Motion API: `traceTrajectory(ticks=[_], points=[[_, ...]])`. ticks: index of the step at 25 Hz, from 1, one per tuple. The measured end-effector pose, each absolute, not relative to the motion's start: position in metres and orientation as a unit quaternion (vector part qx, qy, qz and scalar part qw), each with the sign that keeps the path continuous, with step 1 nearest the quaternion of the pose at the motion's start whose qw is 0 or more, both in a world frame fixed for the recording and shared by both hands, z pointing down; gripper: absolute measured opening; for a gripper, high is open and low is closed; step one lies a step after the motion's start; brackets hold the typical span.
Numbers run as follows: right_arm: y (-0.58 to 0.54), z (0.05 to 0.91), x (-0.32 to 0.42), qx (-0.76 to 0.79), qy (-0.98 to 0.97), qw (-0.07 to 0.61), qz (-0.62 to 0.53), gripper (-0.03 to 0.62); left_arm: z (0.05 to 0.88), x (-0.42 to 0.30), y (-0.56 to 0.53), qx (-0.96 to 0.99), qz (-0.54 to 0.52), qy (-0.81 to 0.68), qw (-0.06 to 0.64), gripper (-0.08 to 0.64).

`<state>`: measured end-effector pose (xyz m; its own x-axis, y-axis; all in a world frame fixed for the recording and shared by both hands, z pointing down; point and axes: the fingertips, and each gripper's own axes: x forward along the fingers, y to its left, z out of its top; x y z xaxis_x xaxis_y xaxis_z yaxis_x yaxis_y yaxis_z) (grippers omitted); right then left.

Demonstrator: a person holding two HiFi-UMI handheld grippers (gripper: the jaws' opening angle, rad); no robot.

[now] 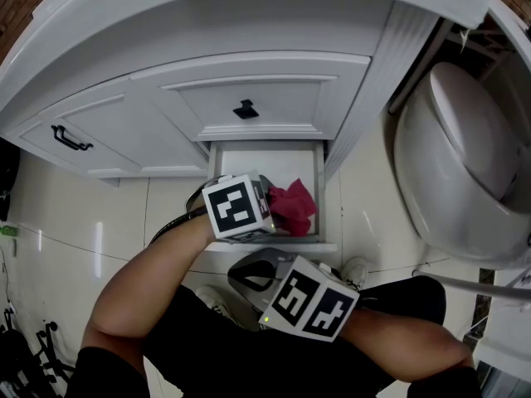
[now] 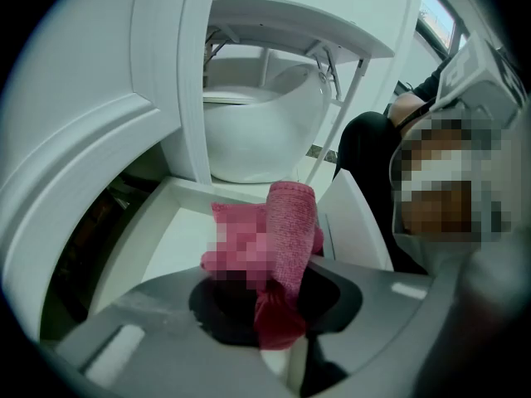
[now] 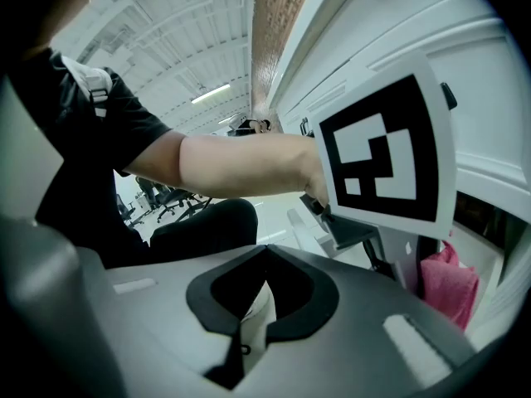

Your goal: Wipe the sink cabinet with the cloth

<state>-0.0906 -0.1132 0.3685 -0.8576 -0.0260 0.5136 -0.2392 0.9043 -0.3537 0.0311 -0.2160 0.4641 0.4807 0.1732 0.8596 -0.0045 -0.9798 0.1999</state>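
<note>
Holding a fuzzy pink-red cloth (image 2: pixel 292 222), the left gripper (image 1: pixel 270 214) has its two jaws pinched tight on it. The cloth looks soft and bumpy like a towel, and it is scrunched into a lump that sticks out past the jaws. It sits inside an open drawer (image 1: pixel 265 160) at the bottom of the sink cabinet (image 1: pixel 249 81), with the gripper reaching into the drawer from above.

The drawer is a smooth white box with flat sides and a flat floor. The cloth is over its right half, and the rest of the drawer floor is bare.

The cabinet is white and shiny, with raised frames around each door panel. A small black knob (image 1: pixel 246 109) is on the middle panel, and a thin black bar handle (image 1: pixel 70 138) is on the left one.

The right gripper (image 3: pixel 265 255) is grey and smooth. Its jaws are pressed together and hold nothing. It hangs low by the person's lap, apart from the drawer.

A round white toilet (image 1: pixel 465 164) stands to the right of the cabinet. The floor (image 1: pixel 91 222) is pale, glossy tile.
</note>
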Motion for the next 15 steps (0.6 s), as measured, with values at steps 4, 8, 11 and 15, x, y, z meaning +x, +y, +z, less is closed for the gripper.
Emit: traceTrajectory(ticks=[4,8,11,15], points=[[-0.113,0.37,-0.093,0.07,-0.94,0.26,0.208,0.006,0.464,0.01,-0.217,0.853,0.512,0.04,0.092,0.095],[-0.111,0.373,-0.095,0.066,-0.939,0.265,0.208,0.006,0.464,-0.011,-0.218,0.85,0.516,0.027,0.103,0.095],[-0.11,0.375,-0.096,0.065,-0.939,0.267,0.208,0.006,0.465,-0.032,-0.219,0.842,0.529,0.018,0.103,0.096],[-0.11,0.376,-0.098,0.066,-0.938,0.27,0.208,0.006,0.464,-0.055,-0.222,0.836,0.538,0.0,0.107,0.095]])
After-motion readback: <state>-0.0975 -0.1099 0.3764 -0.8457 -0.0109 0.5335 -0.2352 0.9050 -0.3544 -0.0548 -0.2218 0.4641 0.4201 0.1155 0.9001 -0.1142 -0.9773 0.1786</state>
